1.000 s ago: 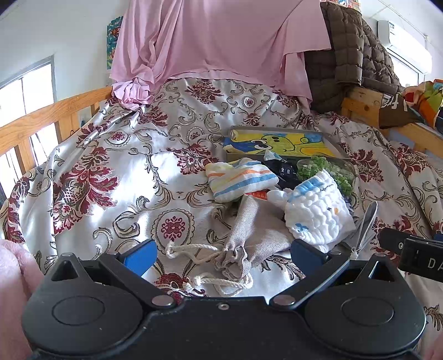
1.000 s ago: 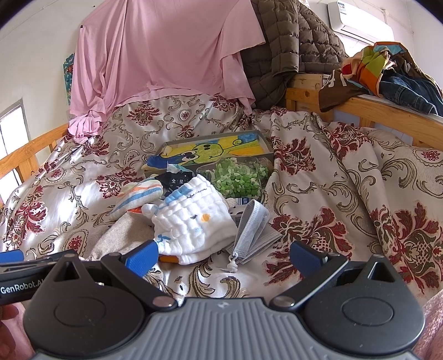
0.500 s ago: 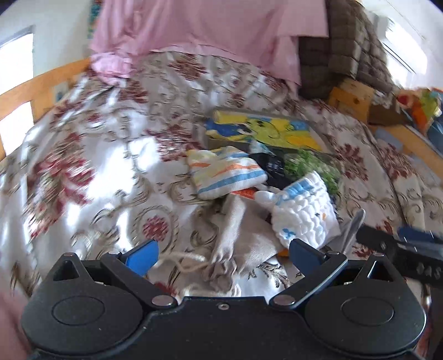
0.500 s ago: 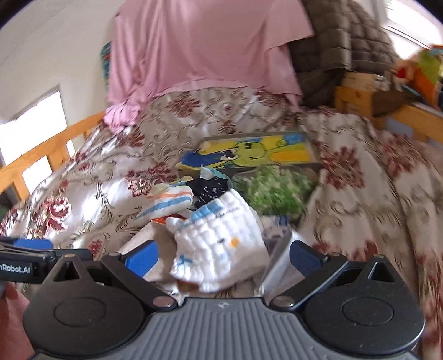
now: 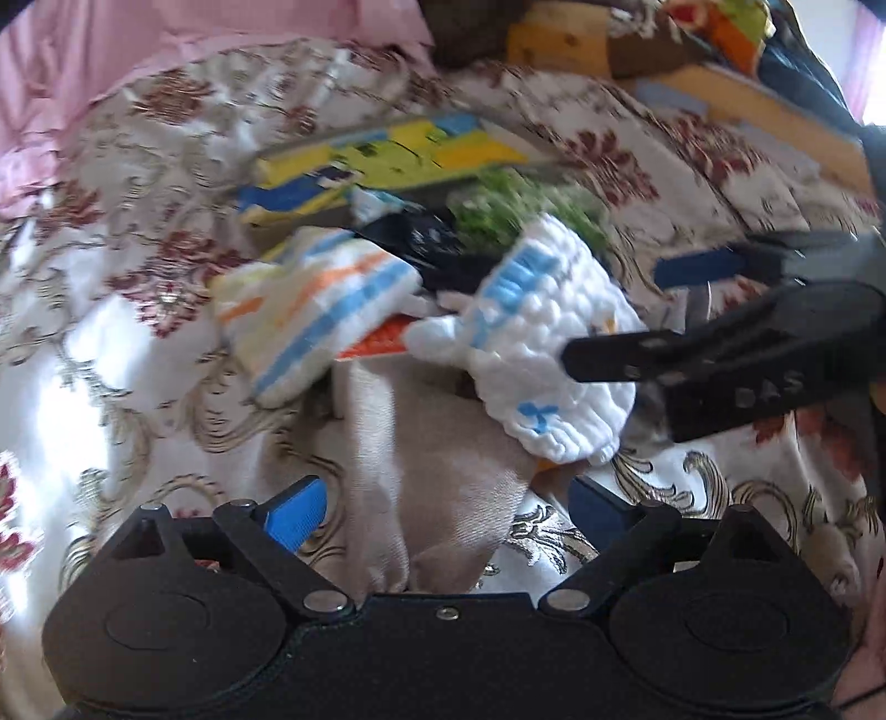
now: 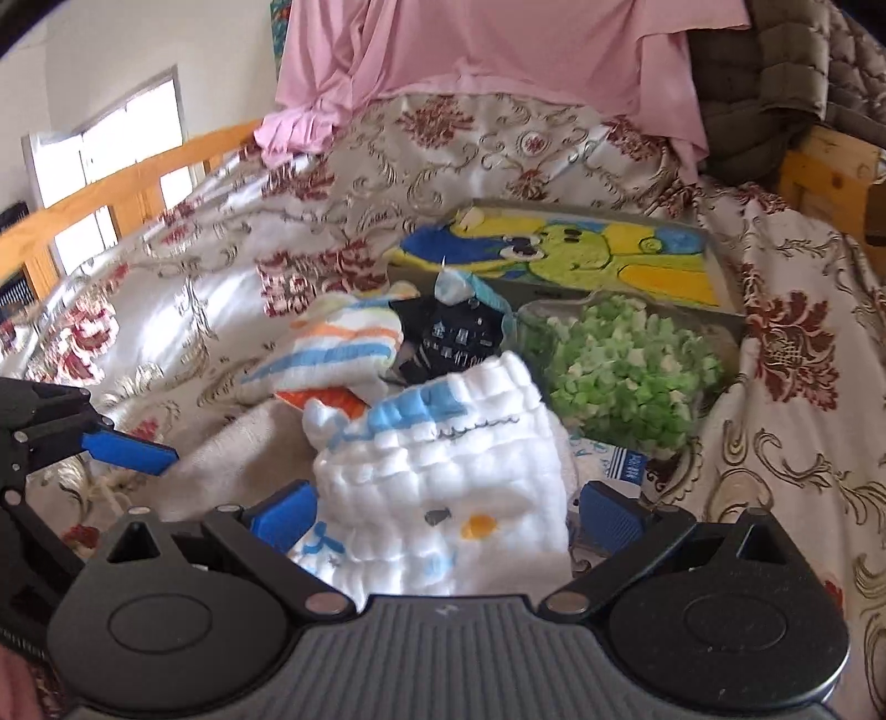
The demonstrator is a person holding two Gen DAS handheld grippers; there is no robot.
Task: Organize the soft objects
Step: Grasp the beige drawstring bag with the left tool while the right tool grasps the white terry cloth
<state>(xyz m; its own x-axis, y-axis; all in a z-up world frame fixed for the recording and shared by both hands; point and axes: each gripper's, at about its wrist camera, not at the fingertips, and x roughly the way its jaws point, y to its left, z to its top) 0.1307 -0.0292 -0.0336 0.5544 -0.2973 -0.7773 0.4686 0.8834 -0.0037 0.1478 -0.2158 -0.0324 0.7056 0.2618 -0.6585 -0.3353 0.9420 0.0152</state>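
Note:
A heap of soft things lies on the flowered bedspread. My left gripper points down at a beige drawstring pouch. Its jaws are closing with the pouch between the blue pads, which do not press on it. My right gripper is open, and a white quilted cloth with blue trim fills the gap between its fingers. In the left wrist view the right gripper reaches over that white cloth. A striped cloth lies further back on the left. One left finger shows at the left edge.
Behind the heap are a black packet, a clear bag of green bits and a flat box with a yellow cartoon. A pink sheet and a brown quilted jacket hang at the back. A wooden bed rail runs along the left.
Both grippers have moved forward and down onto the heap. The white cloth now lies between the right fingers, the beige pouch between the left ones. The left pads have drawn slightly closer together.

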